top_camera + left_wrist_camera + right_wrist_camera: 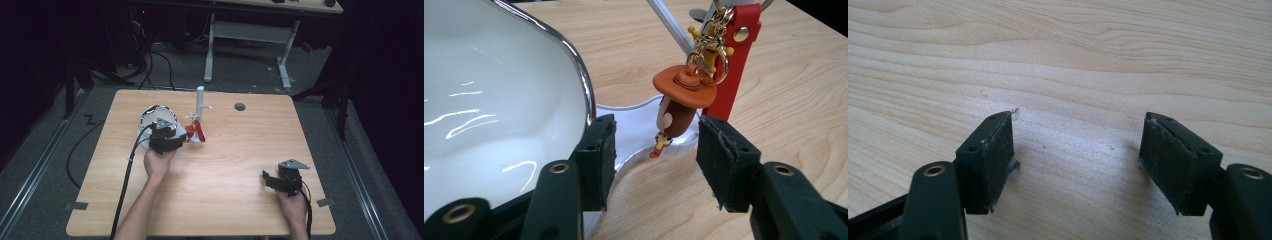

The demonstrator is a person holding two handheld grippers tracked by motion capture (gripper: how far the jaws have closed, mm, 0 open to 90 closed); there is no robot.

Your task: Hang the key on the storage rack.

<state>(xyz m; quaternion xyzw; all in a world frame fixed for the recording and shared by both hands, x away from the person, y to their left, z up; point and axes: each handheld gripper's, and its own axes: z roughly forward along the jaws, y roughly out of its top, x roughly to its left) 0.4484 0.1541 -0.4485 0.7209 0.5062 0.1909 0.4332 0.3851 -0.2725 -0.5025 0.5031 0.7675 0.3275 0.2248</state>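
A small brown figurine keychain [679,107] with an orange hat is seen hanging from a gold clasp [709,55] beside a red strap [736,60], both hung on a white stand [200,102]. The stand is placed on the desk [225,165] toward its far edge, a little left of the middle. The figurine's feet are seen just above the stand's flat white base [639,130].

The left gripper [651,150] is held by the left hand [159,162] close in front of the figurine. Its jaws are spread wide, one on either side of the figurine and short of it; nothing is gripped. A white bowl [489,100] with a shiny metal rim is set just beside the stand, on the side nearer the desk's left edge, and the gripper's left jaw is seen against that rim.

The right gripper [1075,155] is held by the right hand [292,205] well apart, near the desk's near right corner. Its jaws are likewise wide open and empty, over bare wood.

A dark round hole [240,106] is visible in the desk near the far edge, right of the stand.
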